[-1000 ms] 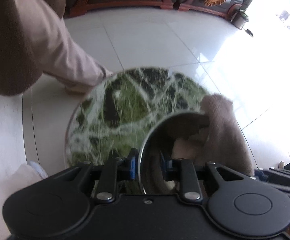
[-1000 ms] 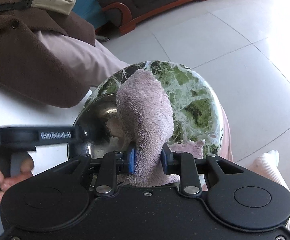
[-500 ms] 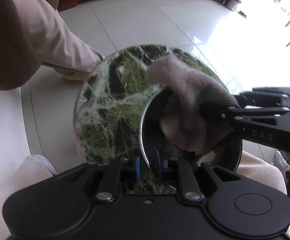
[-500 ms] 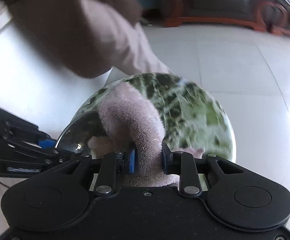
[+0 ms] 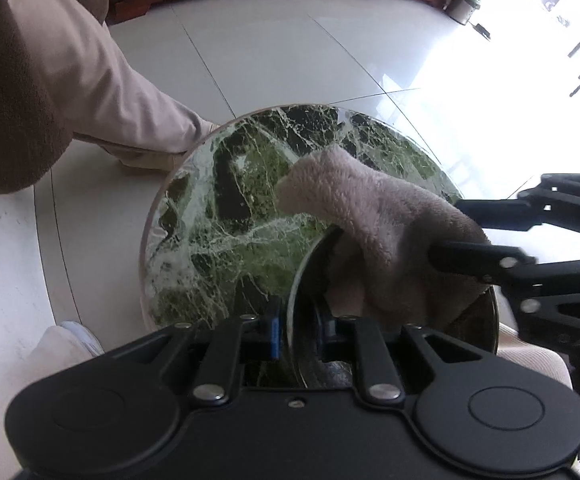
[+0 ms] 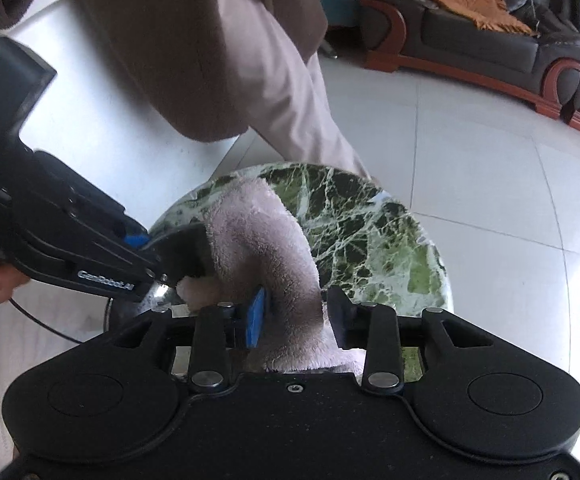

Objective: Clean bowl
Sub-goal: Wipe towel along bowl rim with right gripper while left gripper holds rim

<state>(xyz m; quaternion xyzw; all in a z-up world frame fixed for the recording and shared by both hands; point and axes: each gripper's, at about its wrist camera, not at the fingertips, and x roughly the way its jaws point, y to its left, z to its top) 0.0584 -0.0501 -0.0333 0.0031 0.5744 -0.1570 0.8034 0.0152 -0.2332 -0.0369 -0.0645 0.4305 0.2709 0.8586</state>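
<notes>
Pale floor tiles all around, with a small round green marble worktop in the middle of it. On that sits the metal bowl, tipped up on edge at the near right side of the worktop in the left wrist view. Stuffed into the bowl is a fuzzy pinkish-grey cloth, one end poking up over the rim. Left gripper is clamped together on the bowl's near rim, holding it steady. Right gripper has the cloth running between its fingers and its jaws are opening; the blue pad on one side touches the cloth, while the other finger looks just clear of it. Further out, there's a person's trouser leg beside the worktop and a dark leather sofa at the far wall.
</notes>
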